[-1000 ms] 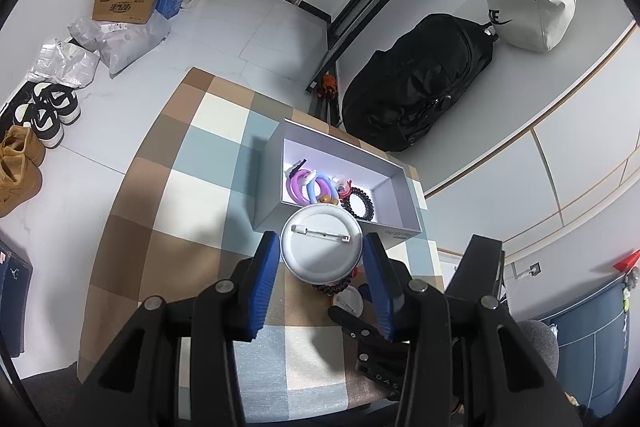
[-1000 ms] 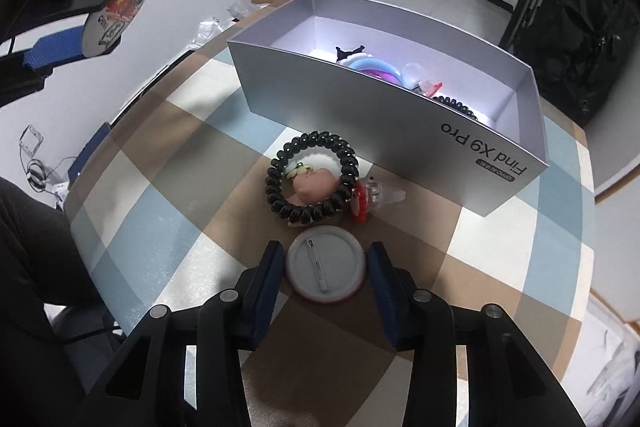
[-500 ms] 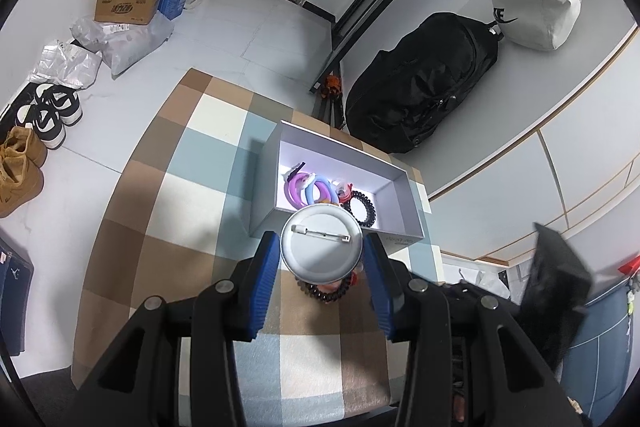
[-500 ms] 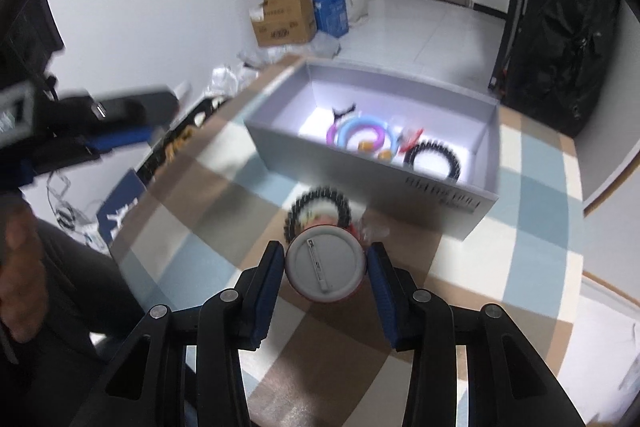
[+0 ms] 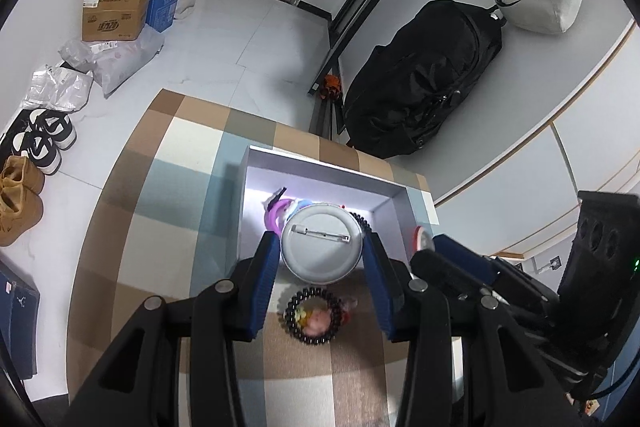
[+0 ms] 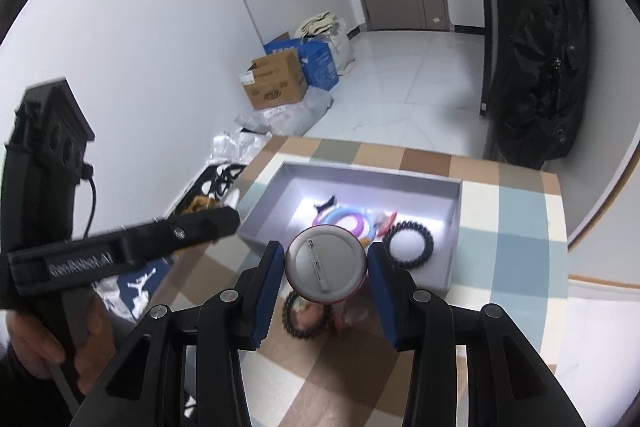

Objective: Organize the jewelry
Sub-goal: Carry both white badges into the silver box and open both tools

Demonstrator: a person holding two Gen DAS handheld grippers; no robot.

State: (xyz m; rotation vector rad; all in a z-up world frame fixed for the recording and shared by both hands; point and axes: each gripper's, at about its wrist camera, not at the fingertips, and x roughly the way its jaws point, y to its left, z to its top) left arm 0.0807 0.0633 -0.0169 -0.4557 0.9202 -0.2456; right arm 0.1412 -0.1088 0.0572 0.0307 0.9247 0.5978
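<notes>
The left tool (image 5: 322, 281) gripped a round silver pin-back badge (image 5: 322, 242) above the checked worktop (image 5: 160, 211). The right tool (image 6: 325, 285) clamped a second round badge with a red rim (image 6: 325, 263). Below them a black beaded bracelet (image 5: 315, 315) lay on the worktop. At 12 o'clock, the open grey box (image 6: 454, 227) held a black coil hair tie (image 6: 411, 245) and purple and blue rings (image 6: 344, 219).

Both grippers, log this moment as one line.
left gripper: shut on round silver pin badge | right gripper: shut on red-rimmed round pin badge | both above grey cardboard box
</notes>
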